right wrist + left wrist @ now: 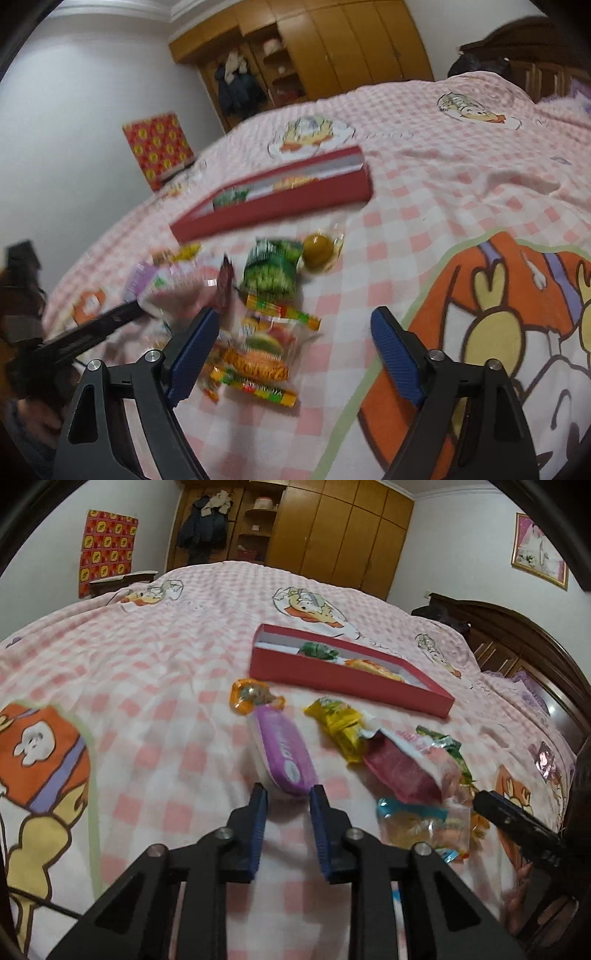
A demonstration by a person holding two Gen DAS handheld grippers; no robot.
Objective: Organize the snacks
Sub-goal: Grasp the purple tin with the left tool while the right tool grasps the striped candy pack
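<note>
In the left wrist view a purple snack packet lies lengthwise on the bed, and my left gripper is shut on its near end. Beyond it sit an orange-wrapped sweet, a yellow packet and a pink packet. The red box behind holds a green packet and an orange one. My right gripper hangs open over an orange and yellow packet pile, pressing nothing. A green packet and a round yellow sweet lie ahead of it, before the red box.
The snacks lie on a pink checked blanket with cartoon prints. A dark wooden headboard bounds the right side. A wooden wardrobe and a red and yellow patterned box stand past the far edge.
</note>
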